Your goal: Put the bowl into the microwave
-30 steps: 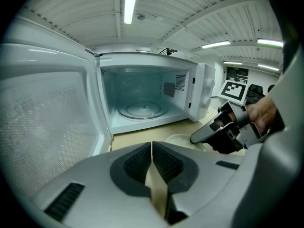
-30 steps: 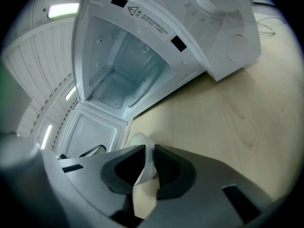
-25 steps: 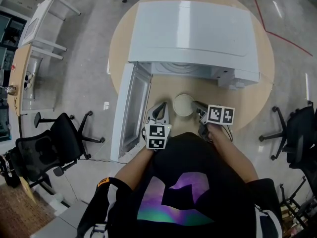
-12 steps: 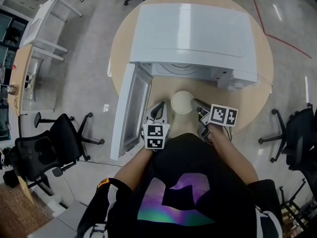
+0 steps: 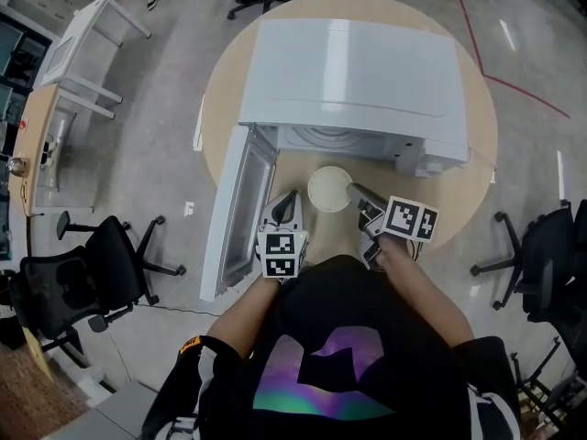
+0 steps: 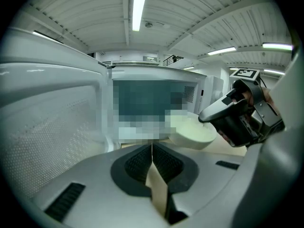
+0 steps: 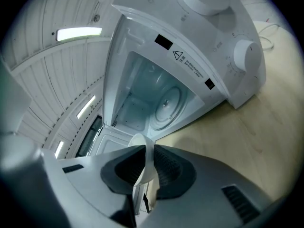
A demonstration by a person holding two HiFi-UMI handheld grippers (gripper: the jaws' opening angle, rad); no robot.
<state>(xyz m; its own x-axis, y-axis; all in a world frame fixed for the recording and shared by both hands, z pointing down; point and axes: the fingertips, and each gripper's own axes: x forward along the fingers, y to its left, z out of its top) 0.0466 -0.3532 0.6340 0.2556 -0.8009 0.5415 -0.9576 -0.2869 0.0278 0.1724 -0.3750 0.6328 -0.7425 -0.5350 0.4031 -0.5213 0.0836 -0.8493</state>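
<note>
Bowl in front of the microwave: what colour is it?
The round bowl is plain cream-white, no pattern; clearest in the left gripper view.

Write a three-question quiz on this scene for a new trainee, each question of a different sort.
1. True or false: the microwave has its door standing open.
2. Fill in: the left gripper has its jaws ___, with nothing between them.
3. The rim of the bowl is pinched by: A. the left gripper; B. the right gripper; C. neither.

Key: 1 true; 2 shut; 3 B.
</note>
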